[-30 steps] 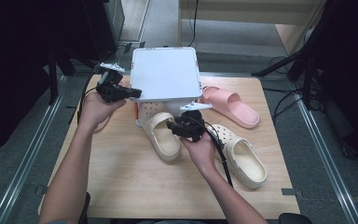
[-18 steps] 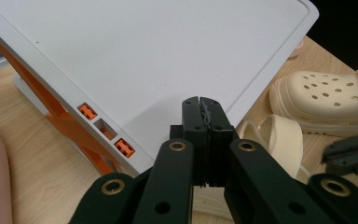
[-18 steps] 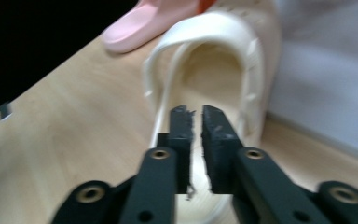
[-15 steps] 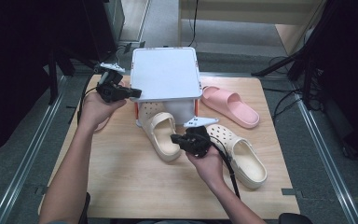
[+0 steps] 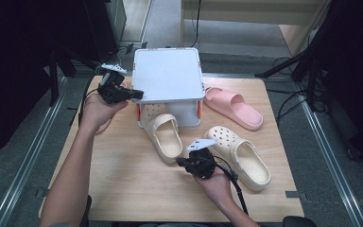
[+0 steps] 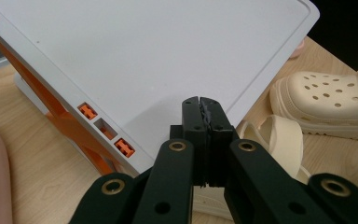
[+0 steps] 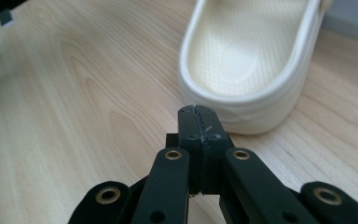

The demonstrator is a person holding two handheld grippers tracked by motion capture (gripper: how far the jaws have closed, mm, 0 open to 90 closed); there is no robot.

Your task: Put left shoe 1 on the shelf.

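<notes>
The cream clog (image 5: 164,137) lies mid-table, its toe under the white box (image 5: 168,75). Your right gripper (image 5: 179,163), clenched on nothing, sits just off the heel at five o'clock. Your left gripper (image 5: 139,94), likewise clenched empty, meets the box's edge at nine o'clock.

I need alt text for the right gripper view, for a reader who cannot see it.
The right gripper, fingers shut with nothing between them, points at the rounded heel of a cream clog lying on a light wooden table.

even overhead light, dark surrounds, slight blur.
</notes>
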